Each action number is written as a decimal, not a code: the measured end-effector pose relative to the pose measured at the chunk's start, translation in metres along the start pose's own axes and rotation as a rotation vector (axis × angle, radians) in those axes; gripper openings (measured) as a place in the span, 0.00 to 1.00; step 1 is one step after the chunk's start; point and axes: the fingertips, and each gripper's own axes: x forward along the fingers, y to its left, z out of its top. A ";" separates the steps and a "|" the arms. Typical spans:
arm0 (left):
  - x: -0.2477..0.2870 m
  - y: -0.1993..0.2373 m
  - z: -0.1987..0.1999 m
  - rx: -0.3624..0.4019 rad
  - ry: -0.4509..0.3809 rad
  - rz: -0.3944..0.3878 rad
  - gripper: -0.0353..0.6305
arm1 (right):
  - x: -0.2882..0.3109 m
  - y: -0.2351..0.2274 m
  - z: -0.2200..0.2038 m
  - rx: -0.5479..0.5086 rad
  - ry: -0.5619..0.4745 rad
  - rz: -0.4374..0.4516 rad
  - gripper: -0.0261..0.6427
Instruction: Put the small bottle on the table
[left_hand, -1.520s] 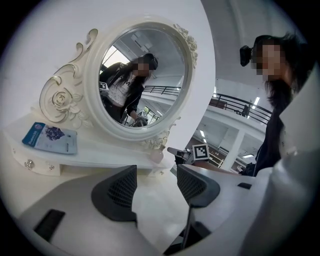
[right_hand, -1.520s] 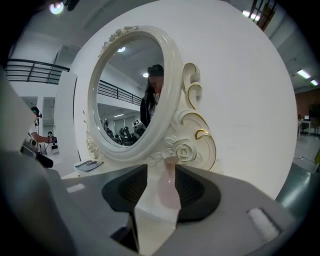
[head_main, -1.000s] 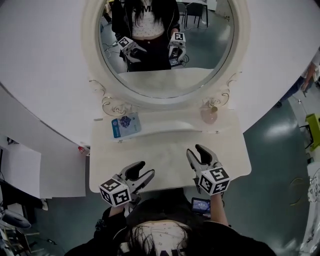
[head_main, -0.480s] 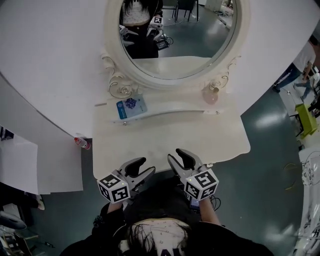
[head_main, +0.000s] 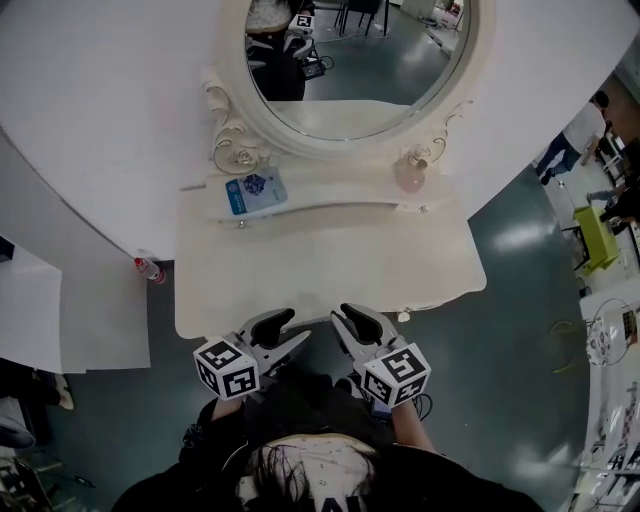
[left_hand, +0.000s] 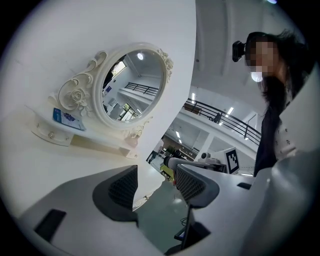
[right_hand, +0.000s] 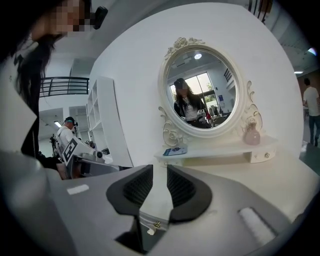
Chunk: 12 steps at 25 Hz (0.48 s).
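Note:
The small pink bottle (head_main: 411, 172) stands upright on the raised shelf of the cream dressing table (head_main: 320, 270), at the right foot of the oval mirror (head_main: 350, 60). The right gripper view shows the bottle (right_hand: 251, 134) far ahead and to the right. Both grippers hang side by side at the table's near edge, close to my body and far from the bottle. My left gripper (head_main: 290, 328) (left_hand: 156, 182) is open with nothing between its fingers. My right gripper (head_main: 345, 315) (right_hand: 160, 185) is closing its jaws, and only the tabletop shows through the gap.
A blue packet (head_main: 248, 192) lies on the shelf's left end. A red-capped bottle (head_main: 148, 270) lies on the floor left of the table, beside white panels (head_main: 60, 320). People (head_main: 578, 140) and a green chair (head_main: 597, 238) are off to the right.
Both grippers have drawn back from over the tabletop to its near edge, the right one moving left toward the other. The right jaws have narrowed. The head view has swung.

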 end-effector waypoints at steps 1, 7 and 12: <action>-0.001 -0.003 -0.002 0.000 -0.003 0.004 0.41 | -0.003 0.000 -0.001 -0.001 0.000 0.002 0.18; 0.005 -0.030 -0.015 0.040 -0.001 0.025 0.41 | -0.039 0.005 -0.003 -0.063 -0.010 0.028 0.09; 0.029 -0.078 -0.038 0.045 -0.012 0.030 0.41 | -0.095 -0.003 -0.011 -0.094 -0.015 0.043 0.09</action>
